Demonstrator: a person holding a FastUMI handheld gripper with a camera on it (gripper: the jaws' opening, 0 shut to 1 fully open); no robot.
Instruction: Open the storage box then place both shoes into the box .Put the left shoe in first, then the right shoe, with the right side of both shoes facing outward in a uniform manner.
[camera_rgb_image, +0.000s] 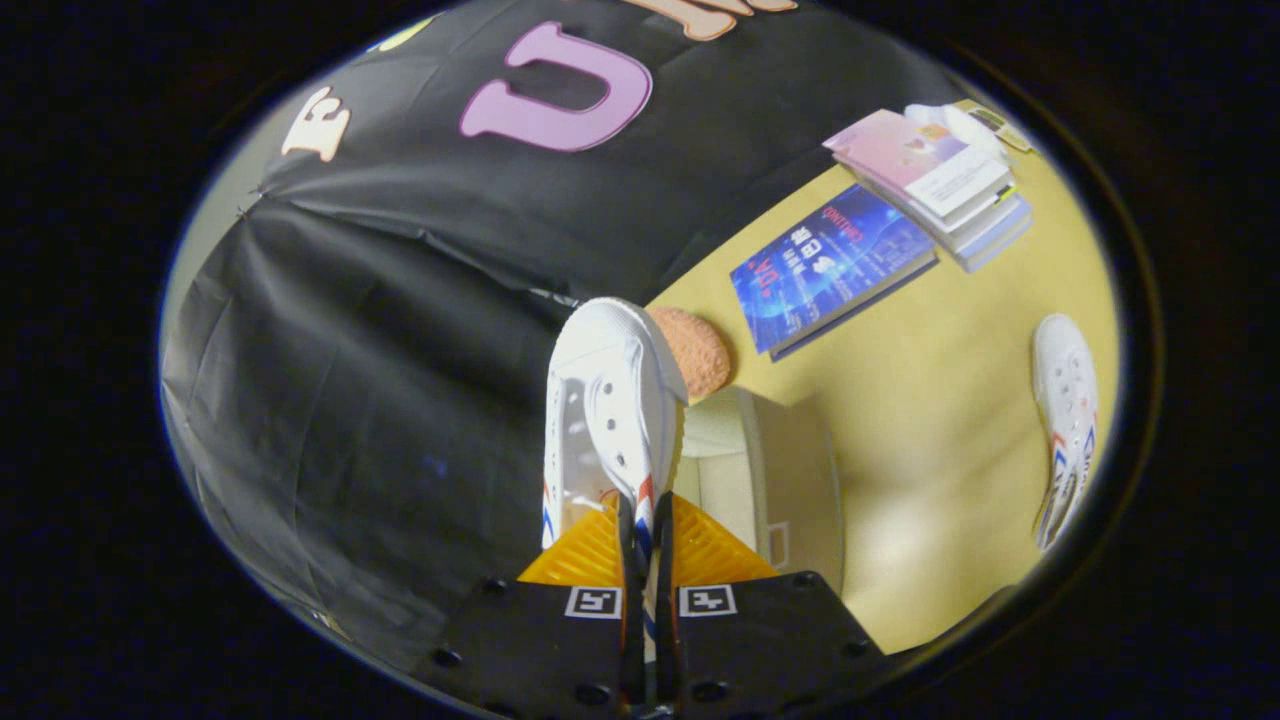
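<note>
Now | the gripper (645, 520) is pinching the white shoe (612, 400) tight, holding it over the open storage box (790, 470) | shoe could be slipping: thin grip | second shoe (1065, 420) waiting at table (930, 400) edge.

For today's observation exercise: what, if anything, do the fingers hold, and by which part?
The gripper is shut on a white shoe, its fingers pinching the thin upper edge at the near end.
</note>
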